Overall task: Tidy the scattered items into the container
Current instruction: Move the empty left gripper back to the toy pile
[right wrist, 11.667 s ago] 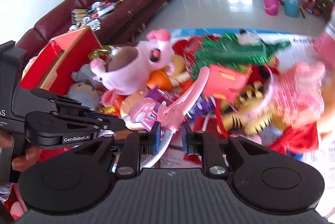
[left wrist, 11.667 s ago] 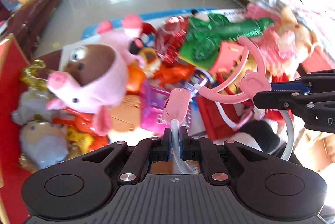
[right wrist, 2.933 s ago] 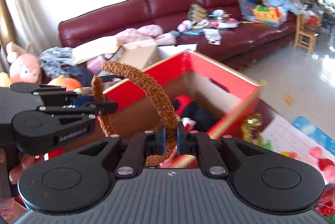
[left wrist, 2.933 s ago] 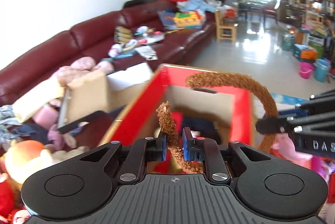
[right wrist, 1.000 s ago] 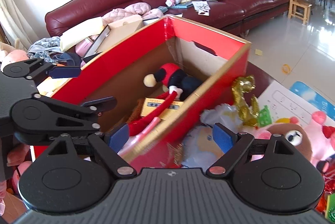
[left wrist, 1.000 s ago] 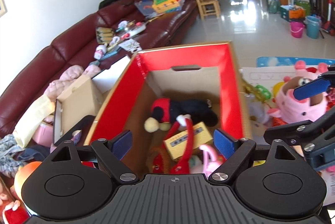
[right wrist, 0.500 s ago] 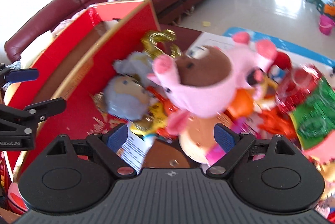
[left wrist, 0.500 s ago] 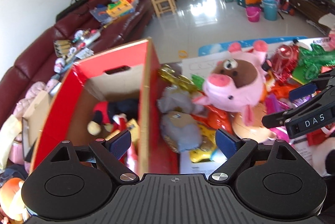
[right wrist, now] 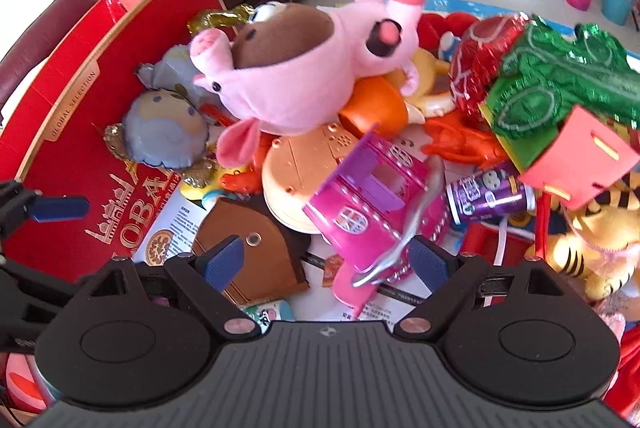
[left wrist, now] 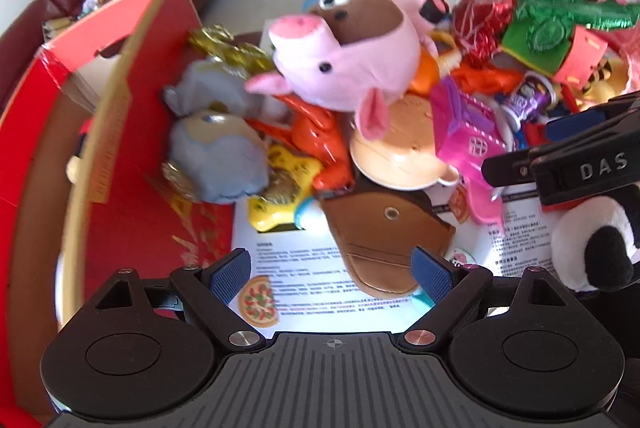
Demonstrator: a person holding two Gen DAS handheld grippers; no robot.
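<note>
Fuzzy cloth pig plush (right wrist: 304,68), glossy plastic pink toy house (right wrist: 368,204), crinkled shiny green foil balloon (right wrist: 560,76), smooth brown leather-like pouch (left wrist: 384,240)

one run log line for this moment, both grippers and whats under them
left gripper: open, empty, over brown pouch | right gripper: open, empty, over pink toy house | red box: beside pile

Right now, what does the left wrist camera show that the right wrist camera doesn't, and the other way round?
Only the left wrist view shows the black-and-white plush at its right edge. Only the right wrist view shows the striped tiger plush and the lettering on the red box. Both show the pink pig plush on top of the pile, the brown pouch, the magenta toy house, and an open, empty hand-held gripper in the foreground: left, right.
</note>
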